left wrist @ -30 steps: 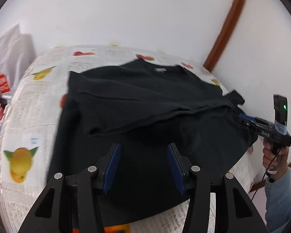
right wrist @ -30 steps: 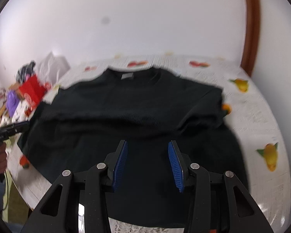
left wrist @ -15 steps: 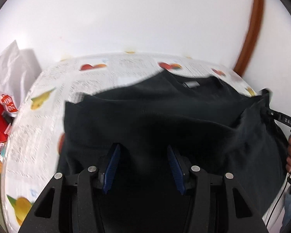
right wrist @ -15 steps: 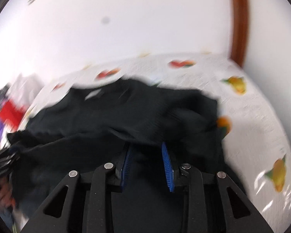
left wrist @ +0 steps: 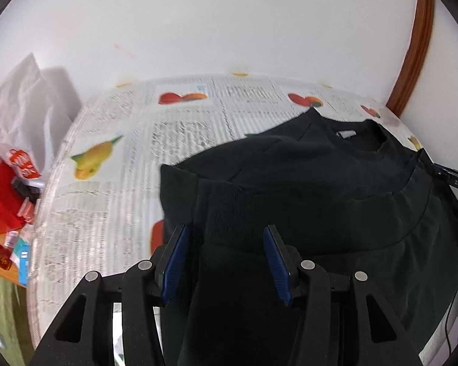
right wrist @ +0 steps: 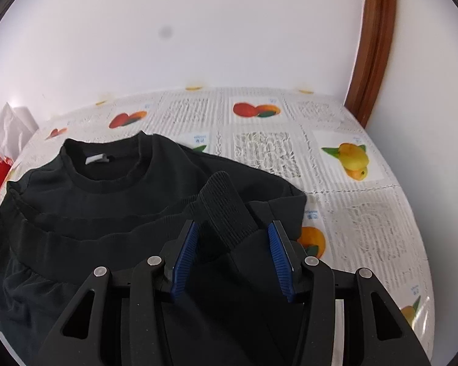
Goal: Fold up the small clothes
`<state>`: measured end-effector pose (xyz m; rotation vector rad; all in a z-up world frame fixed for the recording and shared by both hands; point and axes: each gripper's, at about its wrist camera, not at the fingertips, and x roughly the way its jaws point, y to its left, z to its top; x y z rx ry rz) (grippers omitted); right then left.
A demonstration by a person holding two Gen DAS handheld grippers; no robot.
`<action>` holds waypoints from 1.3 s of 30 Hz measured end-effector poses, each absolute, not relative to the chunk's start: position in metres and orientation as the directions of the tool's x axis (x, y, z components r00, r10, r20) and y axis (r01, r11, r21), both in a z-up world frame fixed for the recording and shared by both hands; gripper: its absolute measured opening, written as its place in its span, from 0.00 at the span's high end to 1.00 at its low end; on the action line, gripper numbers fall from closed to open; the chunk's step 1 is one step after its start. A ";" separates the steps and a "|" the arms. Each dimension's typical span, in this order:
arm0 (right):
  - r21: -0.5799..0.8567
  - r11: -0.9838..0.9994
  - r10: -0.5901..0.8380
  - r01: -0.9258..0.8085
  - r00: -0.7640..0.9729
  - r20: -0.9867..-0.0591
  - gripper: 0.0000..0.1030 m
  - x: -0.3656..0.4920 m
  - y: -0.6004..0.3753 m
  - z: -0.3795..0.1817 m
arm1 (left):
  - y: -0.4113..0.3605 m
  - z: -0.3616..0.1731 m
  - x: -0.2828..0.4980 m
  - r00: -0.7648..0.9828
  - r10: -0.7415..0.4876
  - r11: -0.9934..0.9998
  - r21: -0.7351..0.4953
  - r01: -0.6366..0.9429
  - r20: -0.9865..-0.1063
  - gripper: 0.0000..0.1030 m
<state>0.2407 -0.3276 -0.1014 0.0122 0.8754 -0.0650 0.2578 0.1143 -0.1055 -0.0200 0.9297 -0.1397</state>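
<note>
A black sweatshirt [left wrist: 320, 183] lies on the fruit-print tablecloth [left wrist: 107, 213], collar and grey label at the far side. Its ribbed hem band is doubled up toward the collar. My left gripper [left wrist: 227, 262] hangs over the shirt's left edge, jaws apart, with dark cloth lying between the blue pads. In the right wrist view the sweatshirt [right wrist: 113, 195] fills the left half. My right gripper [right wrist: 233, 253] has its jaws opening, and a ribbed black cuff [right wrist: 226, 210] stands between the pads, which do not press on it. The right gripper's tip [left wrist: 455, 180] shows at the left wrist view's right edge.
A white plastic bag [left wrist: 18, 116] and red packets [left wrist: 0, 195] crowd the table's left end. A brown wooden frame [right wrist: 372, 45] runs up the white wall at the right. Bare tablecloth [right wrist: 366, 228] stretches right of the shirt.
Both grippers moved forward over the shirt toward the collar, and the hem band now lies closer to it. The right jaws narrowed, then widened again; a ribbed cuff now stands between them.
</note>
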 end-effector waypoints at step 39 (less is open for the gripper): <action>0.012 0.991 -0.080 0.136 0.647 -0.758 0.65 0.240 -0.371 -0.108 | 0.114 -0.109 0.274 0.655 -0.064 0.987 -0.143 -0.069 -0.753 0.84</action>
